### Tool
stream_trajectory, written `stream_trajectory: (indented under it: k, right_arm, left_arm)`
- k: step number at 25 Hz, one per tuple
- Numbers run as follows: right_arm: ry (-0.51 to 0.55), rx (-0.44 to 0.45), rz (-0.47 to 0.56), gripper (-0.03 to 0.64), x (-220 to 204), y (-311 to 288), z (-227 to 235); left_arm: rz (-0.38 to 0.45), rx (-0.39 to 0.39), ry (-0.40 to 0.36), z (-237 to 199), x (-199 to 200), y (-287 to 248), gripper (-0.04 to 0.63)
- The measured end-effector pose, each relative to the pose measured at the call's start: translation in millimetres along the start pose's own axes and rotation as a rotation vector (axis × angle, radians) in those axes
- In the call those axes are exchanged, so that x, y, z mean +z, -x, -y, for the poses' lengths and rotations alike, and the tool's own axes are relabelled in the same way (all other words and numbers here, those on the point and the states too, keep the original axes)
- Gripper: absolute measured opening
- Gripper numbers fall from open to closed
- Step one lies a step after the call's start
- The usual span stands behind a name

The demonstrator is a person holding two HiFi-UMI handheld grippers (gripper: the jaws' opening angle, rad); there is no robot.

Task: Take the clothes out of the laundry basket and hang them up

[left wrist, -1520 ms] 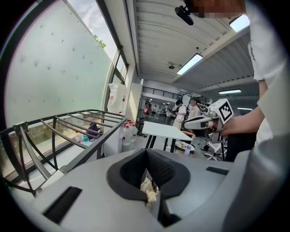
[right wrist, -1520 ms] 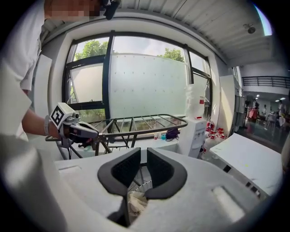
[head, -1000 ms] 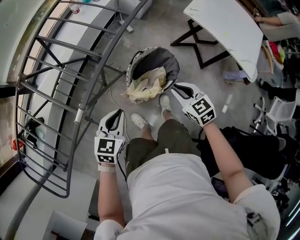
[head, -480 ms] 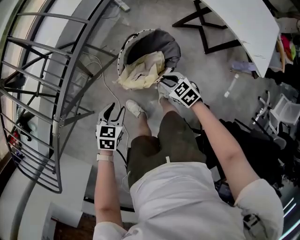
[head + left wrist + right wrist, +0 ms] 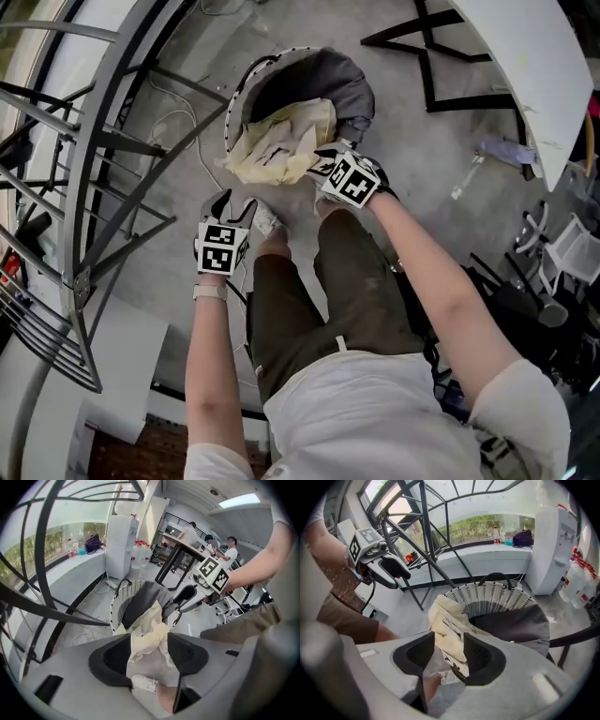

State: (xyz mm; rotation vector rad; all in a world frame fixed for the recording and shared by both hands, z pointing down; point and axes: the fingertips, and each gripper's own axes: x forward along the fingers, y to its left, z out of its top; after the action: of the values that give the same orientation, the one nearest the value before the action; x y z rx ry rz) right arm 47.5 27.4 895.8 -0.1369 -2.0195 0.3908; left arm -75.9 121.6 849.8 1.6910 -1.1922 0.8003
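Note:
A round laundry basket (image 5: 236, 99) with a white perforated rim stands on the concrete floor. A cream garment (image 5: 277, 141) spills over its near edge, and a dark grey one (image 5: 328, 82) lies behind it. My right gripper (image 5: 322, 161) reaches down to the cream garment's edge. Its jaws are opening, and the cloth (image 5: 449, 623) shows in the gap just past the tips, not pressed. My left gripper (image 5: 232, 204) hovers lower left of the basket. Its jaws (image 5: 149, 651) are opening wide with nothing between them.
A grey metal drying rack (image 5: 94, 187) fills the left side. A white table (image 5: 548, 56) on black legs stands at the upper right. The person's white shoes (image 5: 265, 217) are right below the basket, and a cable (image 5: 192, 122) lies on the floor.
Both grippers have moved toward the basket. The right one has come down onto the cream garment's edge. Both pairs of jaws have spread apart.

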Motion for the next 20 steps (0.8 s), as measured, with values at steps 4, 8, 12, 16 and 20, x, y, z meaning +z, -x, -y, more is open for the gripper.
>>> stream_trajectory:
  k: [4, 8, 12, 16, 20]
  right_arm:
    - [-0.01, 0.059, -0.07, 0.203, -21, -36, 17]
    - [0.002, 0.114, -0.126, 0.212, -38, -67, 32]
    - [0.019, 0.148, -0.204, 0.215, -54, -93, 40]
    - [0.013, 0.245, -0.282, 0.227, -60, -110, 38]
    - [-0.003, 0.386, -0.397, 0.242, -76, -123, 21]
  left_arm:
    - [-0.038, -0.017, 0.007, -8, -15, -52, 0.244]
    - [-0.093, -0.03, -0.032, -16, -32, -94, 0.249]
    - [-0.143, -0.04, -0.025, -21, -49, -126, 0.256]
    - [-0.159, -0.046, -0.05, -23, -52, -142, 0.268]
    - [-0.154, -0.022, -0.079, -22, -50, -146, 0.268]
